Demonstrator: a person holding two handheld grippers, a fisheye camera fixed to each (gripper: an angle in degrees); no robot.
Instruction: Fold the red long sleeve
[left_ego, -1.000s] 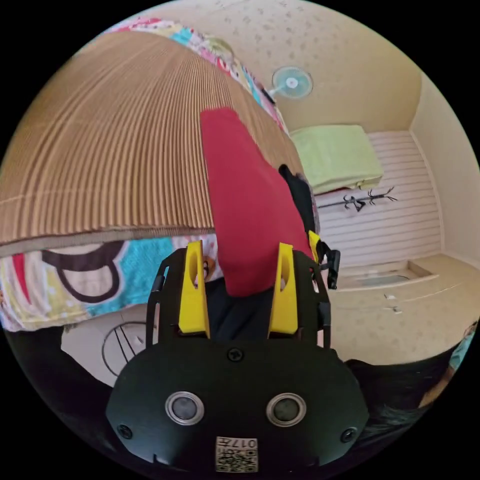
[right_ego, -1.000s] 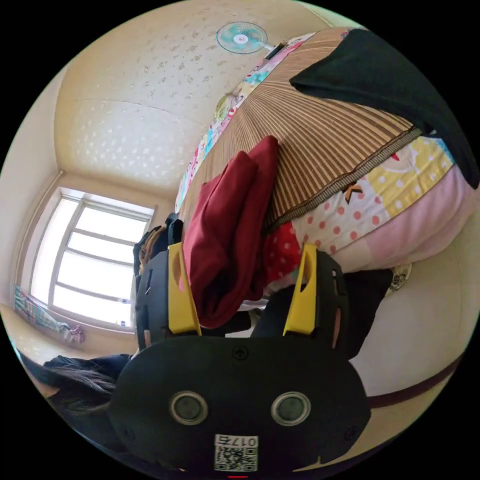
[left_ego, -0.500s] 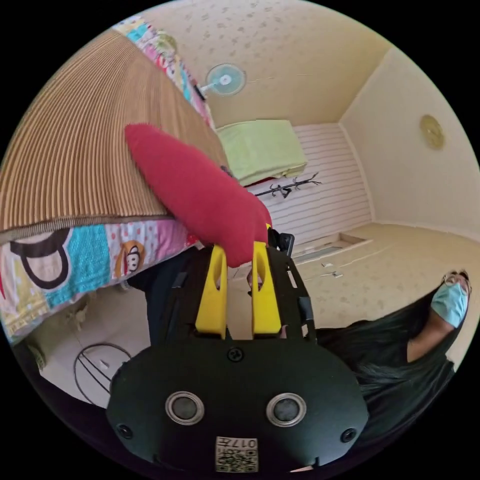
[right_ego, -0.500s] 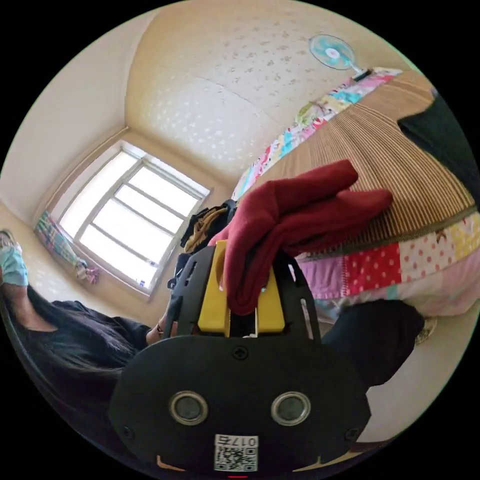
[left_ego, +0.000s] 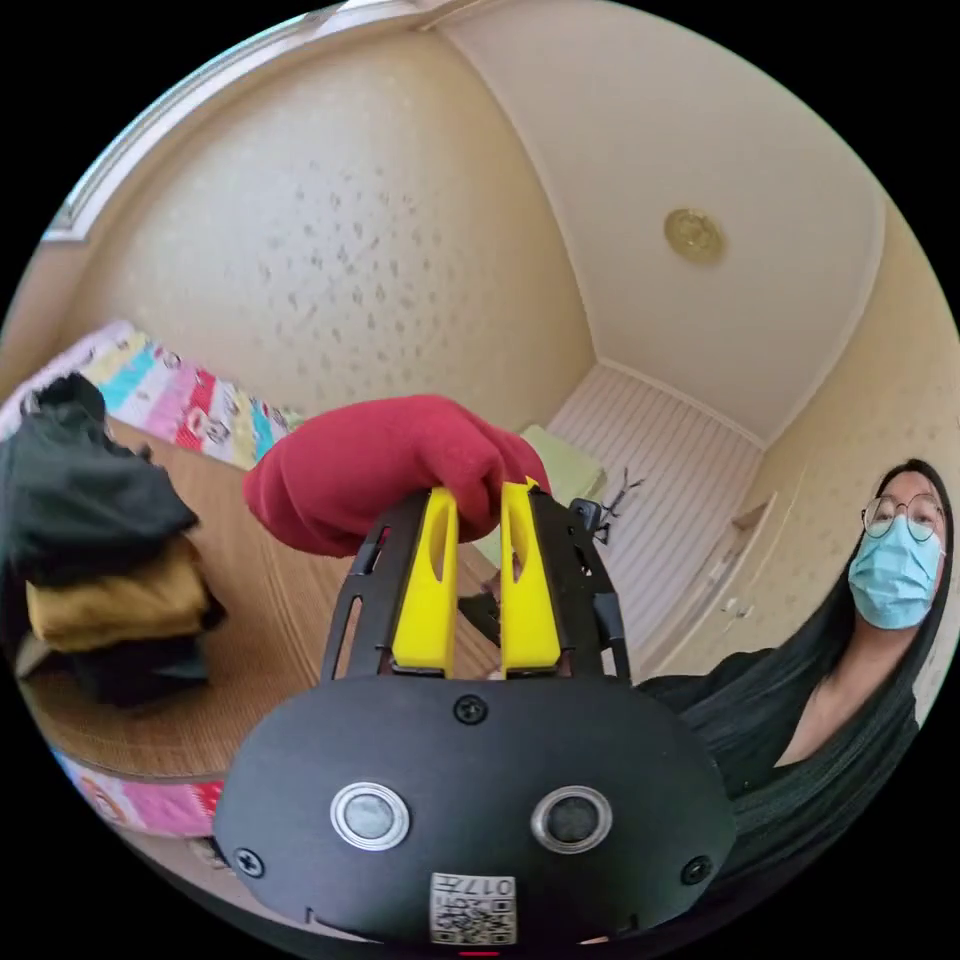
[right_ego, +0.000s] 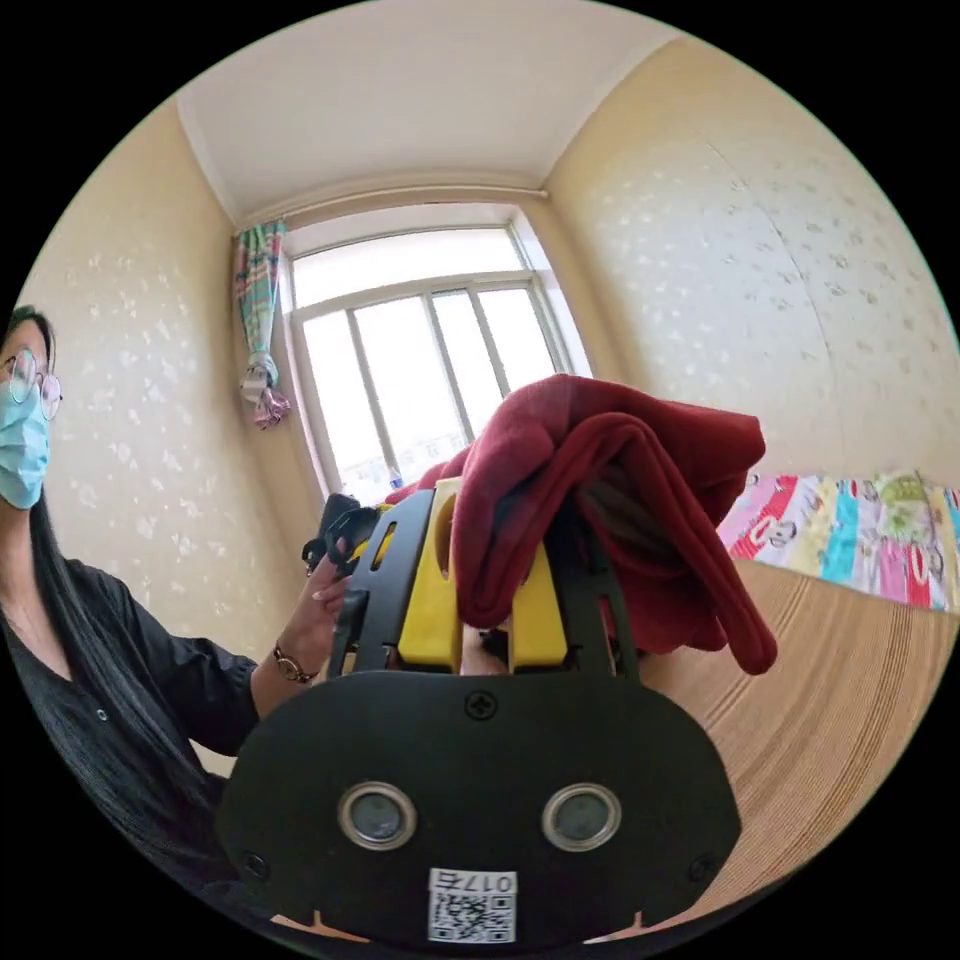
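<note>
Holding the red long sleeve (left_ego: 385, 470) up off the bed (left_ego: 250, 610) with both grippers, we have it bunched and hanging in the air. The left gripper (left_ego: 477, 500) has its jaws drawn narrow, pinching a thick roll of cloth between them. The right gripper (right_ego: 490, 560) is likewise clamped on a fold, with the rest draping over its top and down toward the mat (right_ego: 840, 660).

We judge the step in hand to be carrying the garment out to spread it. To do it well, we should keep both pinches firm and draw the grippers apart until the cloth hangs flat between them, since it is now wadded in layers. We cannot tell which edges we hold, so checking that before lowering matters. We should lay it on the bare mat, well apart from the stack of folded clothes (left_ego: 105, 560), and lower the hanging end first so that it does not crumple under itself.
</note>
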